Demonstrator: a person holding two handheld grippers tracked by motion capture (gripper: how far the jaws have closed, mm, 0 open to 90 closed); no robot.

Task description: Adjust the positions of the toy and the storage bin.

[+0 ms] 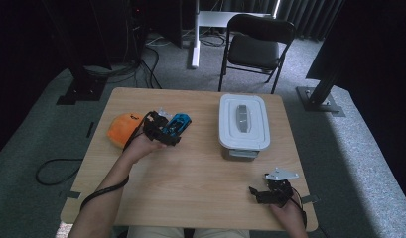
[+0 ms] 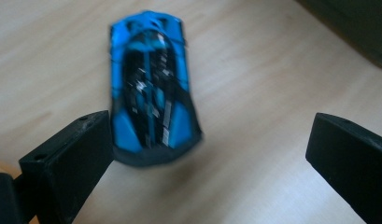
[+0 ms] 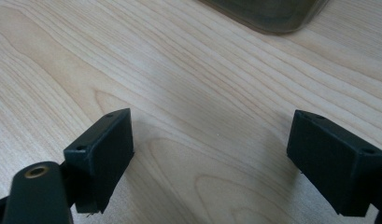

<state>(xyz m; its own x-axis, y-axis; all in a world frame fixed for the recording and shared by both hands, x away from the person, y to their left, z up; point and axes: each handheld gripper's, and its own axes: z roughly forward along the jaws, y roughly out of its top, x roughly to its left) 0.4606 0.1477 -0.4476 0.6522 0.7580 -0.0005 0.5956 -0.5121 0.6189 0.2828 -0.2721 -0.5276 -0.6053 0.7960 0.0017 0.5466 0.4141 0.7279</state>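
Note:
A blue and black toy car [image 1: 179, 123] lies on the wooden table [image 1: 190, 173], left of centre. In the left gripper view the blue toy car [image 2: 151, 93] is blurred and sits just ahead of the jaws, its near end beside the left jaw. My left gripper [image 1: 165, 132] [image 2: 207, 154] is open with nothing between its jaws. My right gripper [image 1: 260, 187] [image 3: 209, 154] is open near the table's front right edge, over bare wood.
An orange plush toy [image 1: 123, 128] lies left of the car. A grey box with a white lid [image 1: 243, 121] stands right of centre; the box's corner [image 3: 268, 11] appears in the right gripper view. A black folding chair [image 1: 255, 47] stands behind the table.

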